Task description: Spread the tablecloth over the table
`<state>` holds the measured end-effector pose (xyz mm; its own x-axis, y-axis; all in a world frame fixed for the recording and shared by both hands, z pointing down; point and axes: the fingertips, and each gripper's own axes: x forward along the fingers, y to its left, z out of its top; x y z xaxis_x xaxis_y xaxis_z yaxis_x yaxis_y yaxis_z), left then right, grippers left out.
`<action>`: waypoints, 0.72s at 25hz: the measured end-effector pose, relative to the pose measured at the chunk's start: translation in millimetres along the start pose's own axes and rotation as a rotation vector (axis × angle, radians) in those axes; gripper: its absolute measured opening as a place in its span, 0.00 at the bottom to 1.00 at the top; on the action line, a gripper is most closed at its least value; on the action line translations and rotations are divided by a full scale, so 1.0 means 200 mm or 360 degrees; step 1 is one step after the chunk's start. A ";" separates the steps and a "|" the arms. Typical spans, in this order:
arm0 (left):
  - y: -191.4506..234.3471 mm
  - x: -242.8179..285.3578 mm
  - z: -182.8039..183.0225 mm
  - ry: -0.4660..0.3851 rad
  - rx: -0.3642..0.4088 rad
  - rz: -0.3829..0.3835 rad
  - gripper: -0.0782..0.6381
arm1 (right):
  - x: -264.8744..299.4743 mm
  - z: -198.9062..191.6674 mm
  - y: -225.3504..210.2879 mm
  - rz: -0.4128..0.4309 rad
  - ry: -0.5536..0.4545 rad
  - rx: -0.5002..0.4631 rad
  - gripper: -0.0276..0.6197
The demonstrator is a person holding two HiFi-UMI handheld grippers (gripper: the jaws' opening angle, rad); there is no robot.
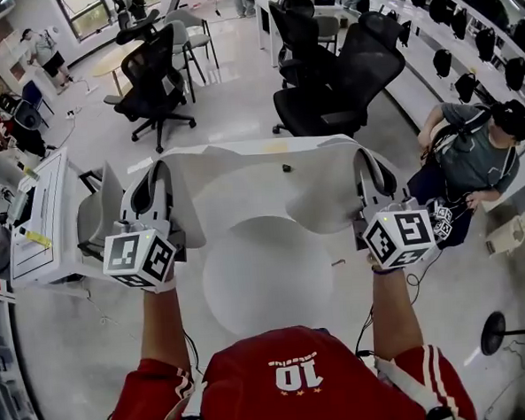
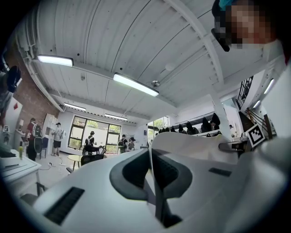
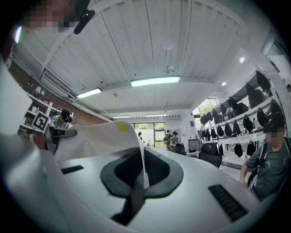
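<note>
The left tongs (image 1: 160,177) at 9 o'clock and the right tongs (image 1: 367,164) at 3 o'clock each pinch the white tablecloth (image 1: 261,182). It hangs above the round counter (image 1: 267,284), on its 12 o'clock side.

A round white bench (image 1: 267,280) stands on a pale, glossy floor (image 1: 238,104). The near part of its top shows plain white. The far part is hidden under a white cloth (image 1: 261,178) held above it, and whether the cloth touches the top cannot be told.

On the floor beyond the bench stand black chairs, one to the far left (image 1: 152,78) and a close group to the far right (image 1: 334,67). A white cabinet (image 1: 41,218) stands well to the bench's left. A thin cable (image 1: 415,286) lies on the floor near its right side, and a round fan base (image 1: 496,332) rests farther right.
</note>
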<state>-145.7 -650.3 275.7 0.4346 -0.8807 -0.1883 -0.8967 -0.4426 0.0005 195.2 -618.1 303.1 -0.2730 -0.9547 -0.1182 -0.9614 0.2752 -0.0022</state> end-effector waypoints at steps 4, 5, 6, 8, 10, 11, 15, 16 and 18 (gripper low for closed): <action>-0.03 -0.02 -0.13 0.0081 -0.0039 0.0003 0.12 | -0.02 -0.09 -0.04 0.0009 0.0064 0.0000 0.07; -0.04 -0.03 -0.16 0.0097 -0.0046 0.0003 0.12 | -0.03 -0.12 -0.04 0.0008 0.0081 0.0001 0.07; -0.05 -0.04 -0.19 0.0112 -0.0054 0.0001 0.12 | -0.04 -0.14 -0.05 0.0006 0.0101 0.0004 0.07; -0.07 -0.06 -0.25 0.0149 -0.0072 -0.0005 0.12 | -0.07 -0.21 -0.06 0.0001 0.0146 0.0015 0.07; -0.09 -0.09 -0.31 0.0192 -0.0081 -0.0013 0.12 | -0.10 -0.26 -0.06 -0.0004 0.0187 0.0018 0.07; -0.10 -0.10 -0.34 0.0213 -0.0083 -0.0018 0.12 | -0.12 -0.28 -0.06 -0.0005 0.0204 0.0012 0.07; -0.17 -0.15 -0.42 0.0278 -0.0102 -0.0037 0.12 | -0.19 -0.33 -0.10 -0.0009 0.0248 0.0005 0.07; -0.18 -0.16 -0.43 0.0291 -0.0113 -0.0041 0.12 | -0.20 -0.34 -0.10 -0.0011 0.0260 0.0002 0.07; -0.21 -0.18 -0.45 0.0310 -0.0134 -0.0053 0.12 | -0.23 -0.35 -0.11 -0.0015 0.0290 -0.0008 0.07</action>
<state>-116.0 -614.6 371.2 0.4791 -0.8777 0.0039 -0.8750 -0.4773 0.0812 227.2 -587.6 379.1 -0.2653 -0.9621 0.0636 -0.9640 0.2660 0.0022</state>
